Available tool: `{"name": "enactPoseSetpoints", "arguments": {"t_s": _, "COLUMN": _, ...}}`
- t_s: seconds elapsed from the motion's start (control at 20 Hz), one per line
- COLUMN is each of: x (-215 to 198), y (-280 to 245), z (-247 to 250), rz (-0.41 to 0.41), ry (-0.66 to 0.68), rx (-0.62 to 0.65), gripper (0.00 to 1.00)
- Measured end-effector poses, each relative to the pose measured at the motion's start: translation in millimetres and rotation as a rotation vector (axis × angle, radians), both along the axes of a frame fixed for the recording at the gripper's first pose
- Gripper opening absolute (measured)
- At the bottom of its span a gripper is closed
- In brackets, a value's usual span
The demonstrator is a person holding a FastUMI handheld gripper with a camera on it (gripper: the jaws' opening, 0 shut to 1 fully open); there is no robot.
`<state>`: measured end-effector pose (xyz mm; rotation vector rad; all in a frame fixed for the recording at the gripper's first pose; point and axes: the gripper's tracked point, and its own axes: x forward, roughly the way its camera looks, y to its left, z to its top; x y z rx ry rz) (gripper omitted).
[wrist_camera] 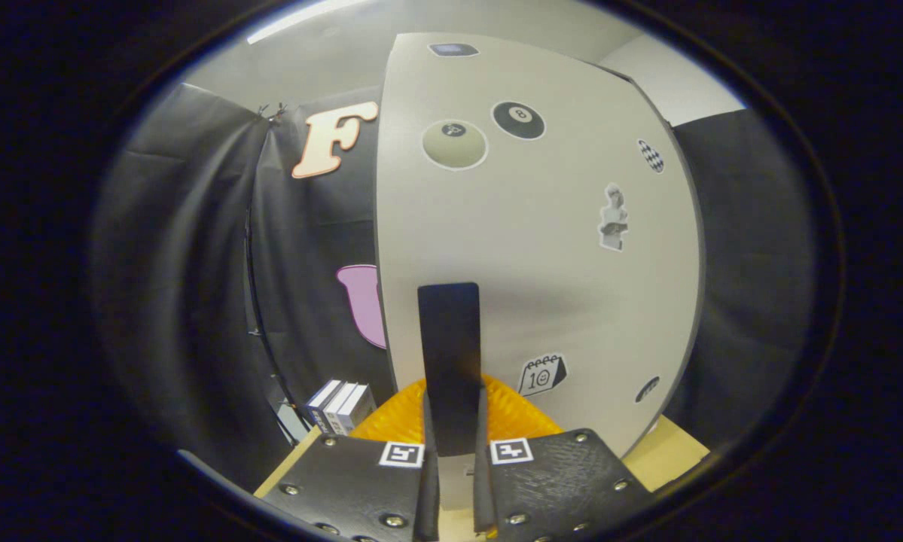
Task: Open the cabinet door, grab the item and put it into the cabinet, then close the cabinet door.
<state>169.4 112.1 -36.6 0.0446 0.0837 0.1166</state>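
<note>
Fingers are clamped on the dark upright handle of the cabinet door; I see both pressing its lower end from either side. Handle stands vertical, rising from between them against the pale door face. Door fills most of what lies ahead and carries several stickers: an eight-ball sticker, a greenish ball sticker, and a calendar sticker just beside the handle. An orange ribbed item sits just behind the fingers at the foot of the door; I cannot tell what it is. Small boxes stand beyond the fingers, beside the door's edge, on the light wooden worktop.
</note>
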Motion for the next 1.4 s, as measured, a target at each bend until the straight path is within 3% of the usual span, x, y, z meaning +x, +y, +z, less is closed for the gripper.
{"name": "enactPoseSetpoints", "arguments": {"t_s": 0.7, "x": -130.8, "y": -117.2, "z": 6.0, "rz": -0.122, "ry": 0.023, "rx": 0.027, "gripper": 0.17}}
{"name": "enactPoseSetpoints", "arguments": {"t_s": 0.95, "x": -153.3, "y": -165.2, "z": 8.6, "rz": -0.2, "ry": 0.023, "rx": 0.03, "gripper": 0.17}}
{"name": "enactPoseSetpoints", "arguments": {"t_s": 1.4, "x": -176.4, "y": -221.3, "z": 14.8, "rz": -0.271, "ry": 0.032, "rx": 0.034, "gripper": 0.16}}
